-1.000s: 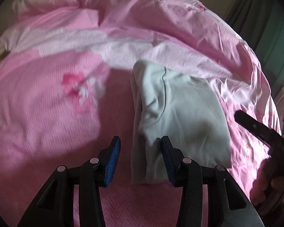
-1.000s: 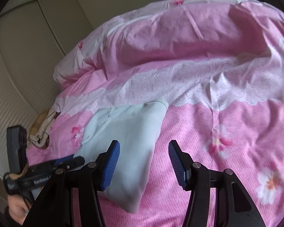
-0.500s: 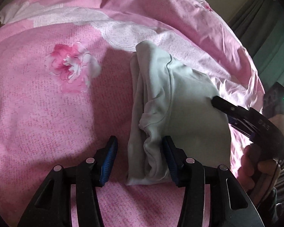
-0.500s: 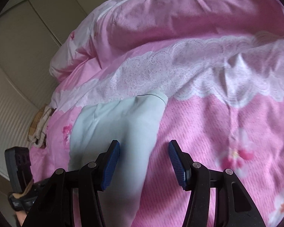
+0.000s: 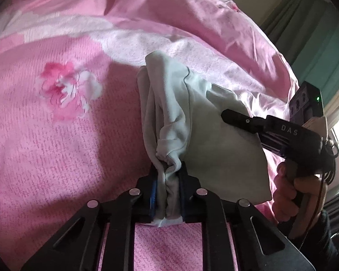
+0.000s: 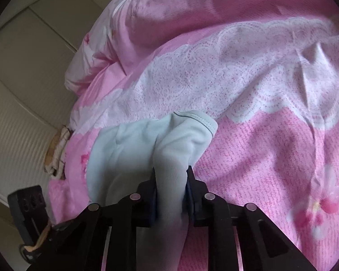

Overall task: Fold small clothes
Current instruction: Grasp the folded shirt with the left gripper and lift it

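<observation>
A pale mint-grey small garment (image 5: 180, 103) lies folded on the pink bed cover. My left gripper (image 5: 167, 190) is shut on its near left corner, with the cloth bunched between the blue pads. In the right wrist view the same garment (image 6: 133, 149) shows, and my right gripper (image 6: 171, 195) is shut on its near right edge. The right gripper also shows in the left wrist view (image 5: 271, 131), reaching over the garment from the right.
The pink flowered duvet (image 5: 56, 135) covers the whole bed and is bunched up at the back (image 6: 192, 11). A cream wardrobe (image 6: 22, 56) stands at the left. A beige knitted item (image 6: 56, 153) lies at the bed's edge. Green curtains (image 5: 316, 33) hang at the right.
Both grippers moved forward onto the garment and closed on its near corners. The cloth is now bunched between the pads.
</observation>
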`<state>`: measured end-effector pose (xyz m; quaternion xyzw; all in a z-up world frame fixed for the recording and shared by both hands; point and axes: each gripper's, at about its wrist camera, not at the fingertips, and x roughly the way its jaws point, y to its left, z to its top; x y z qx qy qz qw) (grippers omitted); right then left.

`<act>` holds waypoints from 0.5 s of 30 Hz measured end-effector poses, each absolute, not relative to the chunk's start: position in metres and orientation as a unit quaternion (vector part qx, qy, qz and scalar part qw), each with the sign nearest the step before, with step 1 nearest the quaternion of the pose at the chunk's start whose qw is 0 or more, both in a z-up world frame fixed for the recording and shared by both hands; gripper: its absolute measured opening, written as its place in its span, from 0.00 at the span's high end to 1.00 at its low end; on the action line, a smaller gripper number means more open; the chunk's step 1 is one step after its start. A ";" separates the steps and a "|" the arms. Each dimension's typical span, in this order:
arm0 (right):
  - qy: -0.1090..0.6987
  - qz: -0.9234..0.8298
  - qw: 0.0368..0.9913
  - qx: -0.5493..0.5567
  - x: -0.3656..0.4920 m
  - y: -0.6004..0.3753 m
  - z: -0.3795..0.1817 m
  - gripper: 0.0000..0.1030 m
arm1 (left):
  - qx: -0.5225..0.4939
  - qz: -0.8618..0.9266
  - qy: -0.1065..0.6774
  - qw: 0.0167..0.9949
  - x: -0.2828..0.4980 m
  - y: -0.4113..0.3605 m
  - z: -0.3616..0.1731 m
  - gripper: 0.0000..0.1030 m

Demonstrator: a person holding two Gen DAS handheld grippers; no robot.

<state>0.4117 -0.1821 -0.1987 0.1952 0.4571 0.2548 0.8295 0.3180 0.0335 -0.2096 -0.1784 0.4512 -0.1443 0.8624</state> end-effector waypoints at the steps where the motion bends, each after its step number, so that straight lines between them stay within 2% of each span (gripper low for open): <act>1: 0.454 0.253 0.833 0.192 0.409 -0.181 -0.196 0.81 | -0.175 -0.144 0.449 0.864 0.317 0.033 -0.208 0.86; 7: 0.428 0.254 0.845 0.193 0.396 -0.180 -0.167 0.82 | -0.181 -0.141 0.437 0.870 0.312 0.043 -0.193 0.87; 15: 0.396 0.262 0.860 0.186 0.373 -0.162 -0.114 0.82 | -0.183 -0.146 0.405 0.884 0.296 0.068 -0.146 0.87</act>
